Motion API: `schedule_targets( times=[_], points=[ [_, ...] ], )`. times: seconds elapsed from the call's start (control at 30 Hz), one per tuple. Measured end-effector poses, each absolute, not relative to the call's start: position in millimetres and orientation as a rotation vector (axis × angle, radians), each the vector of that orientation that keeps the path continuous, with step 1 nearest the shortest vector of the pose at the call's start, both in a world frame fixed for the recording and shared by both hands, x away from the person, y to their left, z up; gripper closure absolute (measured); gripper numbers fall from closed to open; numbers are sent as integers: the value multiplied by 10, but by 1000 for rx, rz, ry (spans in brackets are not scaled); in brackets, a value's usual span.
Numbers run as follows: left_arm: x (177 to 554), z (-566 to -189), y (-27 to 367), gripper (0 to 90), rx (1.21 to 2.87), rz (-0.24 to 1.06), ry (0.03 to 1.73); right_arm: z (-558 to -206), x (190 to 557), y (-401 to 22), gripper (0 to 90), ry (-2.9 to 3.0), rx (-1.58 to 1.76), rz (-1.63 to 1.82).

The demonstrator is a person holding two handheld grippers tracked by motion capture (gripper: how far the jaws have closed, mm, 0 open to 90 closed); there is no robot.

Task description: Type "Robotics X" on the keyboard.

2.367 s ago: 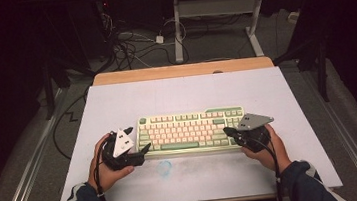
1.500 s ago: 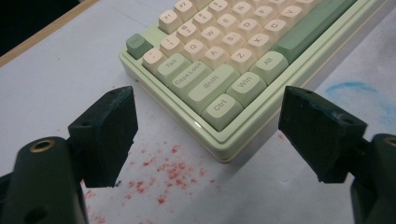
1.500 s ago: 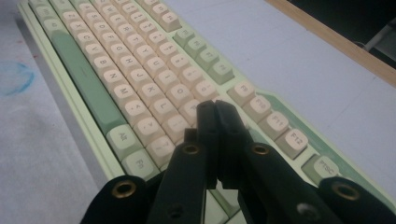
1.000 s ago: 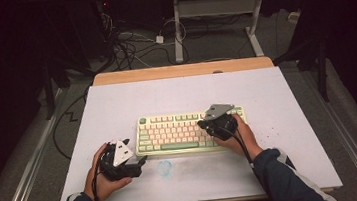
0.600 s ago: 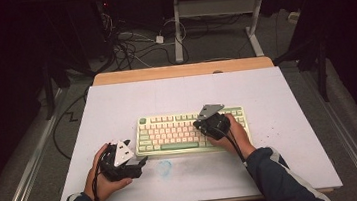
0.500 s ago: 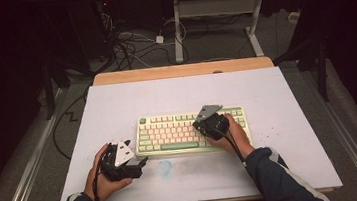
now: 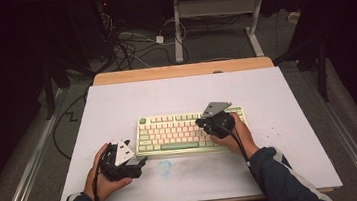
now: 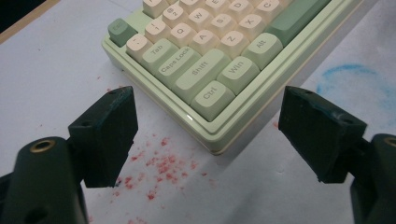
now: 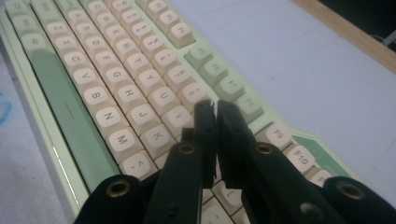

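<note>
A pale green keyboard (image 7: 180, 133) with cream keys lies in the middle of the white table (image 7: 117, 107). My left gripper (image 7: 141, 160) rests on the table off the keyboard's front-left corner. In the left gripper view this gripper (image 8: 208, 116) is open, its jaws wide on either side of the keyboard (image 8: 210, 56) corner by the Ctrl key, touching nothing. My right gripper (image 7: 205, 123) hovers over the right half of the keys. The right gripper (image 9: 216, 105) jaws have just eased apart to a thin slit with nothing between them, tips just above the keyboard (image 9: 93, 84) upper rows.
A blue smear (image 7: 164, 167) marks the table in front of the keyboard, and red specks (image 8: 159, 168) lie near its corner. A wooden strip (image 7: 183, 70) runs along the table's far edge. Cables (image 7: 130, 40) and a desk frame (image 7: 217, 11) stand on the floor beyond.
The right hand moved from the keyboard's right end leftward over the keys. The left hand drew back toward the table's front-left and has since stayed put.
</note>
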State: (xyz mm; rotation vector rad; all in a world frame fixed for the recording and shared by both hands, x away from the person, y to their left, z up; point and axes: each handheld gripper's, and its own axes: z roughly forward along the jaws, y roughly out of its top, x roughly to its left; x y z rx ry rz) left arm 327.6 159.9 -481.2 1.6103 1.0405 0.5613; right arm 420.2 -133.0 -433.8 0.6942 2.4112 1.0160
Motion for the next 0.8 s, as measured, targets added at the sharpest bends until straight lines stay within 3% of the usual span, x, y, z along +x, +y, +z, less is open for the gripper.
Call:
schedule_targets(
  times=[0.13,0.23,0.27,0.6,0.8],
  points=[
    [3276,-4809,1600,194,1610,565,1039,-4277,4168,-1395,825,2380,701,1056],
    [3274,-4814,1601,195,1618,565,1040,-4220,4124,-1442,744,2344,698,1096],
    [3272,-4814,1601,195,1616,563,1040,-4193,4094,-1459,669,2331,683,1109],
    [3270,-4815,1608,204,1618,561,1040,-4109,3972,-1534,400,2247,674,1148],
    [3275,-4808,1615,250,1619,564,1057,-4072,3872,-1596,301,2181,676,1136]
  ],
)
